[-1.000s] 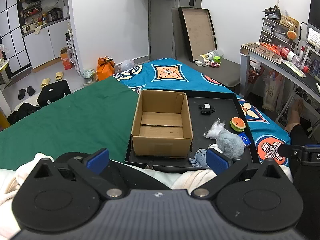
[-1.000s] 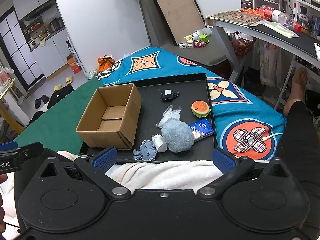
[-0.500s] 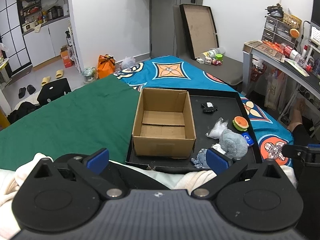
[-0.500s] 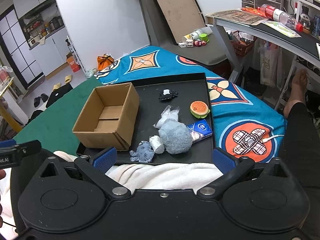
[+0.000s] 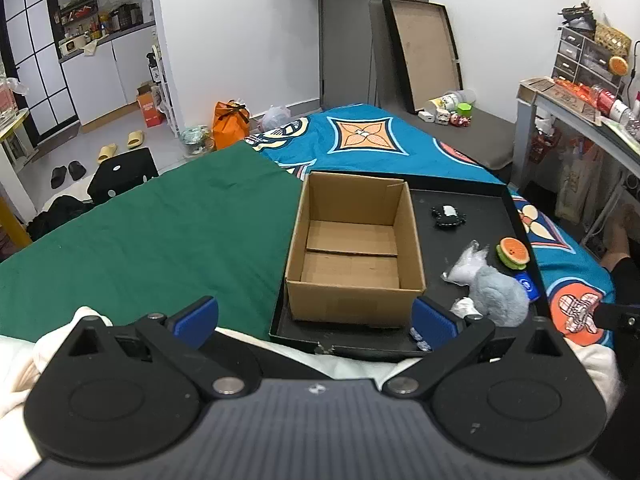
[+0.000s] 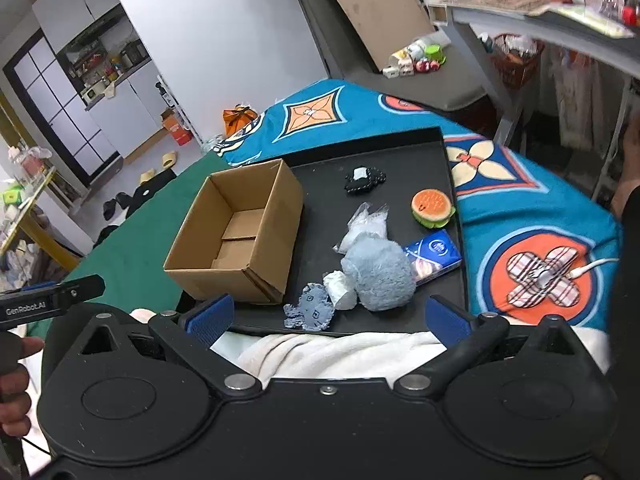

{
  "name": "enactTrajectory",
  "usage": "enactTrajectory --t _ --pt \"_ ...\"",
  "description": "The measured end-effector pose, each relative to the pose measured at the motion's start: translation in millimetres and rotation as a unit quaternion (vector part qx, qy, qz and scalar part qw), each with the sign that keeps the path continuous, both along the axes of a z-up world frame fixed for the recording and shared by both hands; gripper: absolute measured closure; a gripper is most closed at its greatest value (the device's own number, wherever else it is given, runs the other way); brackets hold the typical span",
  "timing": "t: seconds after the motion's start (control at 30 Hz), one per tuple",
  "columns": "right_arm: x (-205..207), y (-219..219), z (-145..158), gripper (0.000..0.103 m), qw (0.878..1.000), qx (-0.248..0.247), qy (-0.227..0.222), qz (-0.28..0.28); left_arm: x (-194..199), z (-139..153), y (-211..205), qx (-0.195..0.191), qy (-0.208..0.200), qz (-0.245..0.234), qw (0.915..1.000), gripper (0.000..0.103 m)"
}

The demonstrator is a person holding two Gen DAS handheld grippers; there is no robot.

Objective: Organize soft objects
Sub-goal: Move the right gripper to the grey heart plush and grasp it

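An empty open cardboard box stands on the left part of a black tray. To its right lie a fluffy grey-blue plush, a blue fabric patch, a white roll, a clear plastic bag, an orange burger-like toy, a blue packet and a black beaded item. My left gripper is open, just short of the box. My right gripper is open, near the tray's front edge.
The tray rests on a bed with a green cloth and a blue patterned blanket. A white blanket lies under both grippers. A desk stands at the right, and a person's leg is beside the bed.
Both grippers have moved forward and down toward the tray, so the box and toys look larger. The right view has tilted and is slightly blurred. Nothing was taken hold of.
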State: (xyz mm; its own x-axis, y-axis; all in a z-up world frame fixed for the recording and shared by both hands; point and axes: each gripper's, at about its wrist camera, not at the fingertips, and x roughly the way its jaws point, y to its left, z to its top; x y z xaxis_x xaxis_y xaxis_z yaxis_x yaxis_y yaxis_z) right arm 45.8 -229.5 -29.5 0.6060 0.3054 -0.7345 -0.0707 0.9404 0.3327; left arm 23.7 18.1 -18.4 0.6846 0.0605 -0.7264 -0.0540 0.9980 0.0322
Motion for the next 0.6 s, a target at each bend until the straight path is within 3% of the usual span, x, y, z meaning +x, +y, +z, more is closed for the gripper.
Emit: enactTrajectory --t 0.6 --pt "54 -18 -45 0.0 0.999 0.049 0.02 -0.004 55 -30 6 -0.001 0.031 0.009 0.9995 0.002"
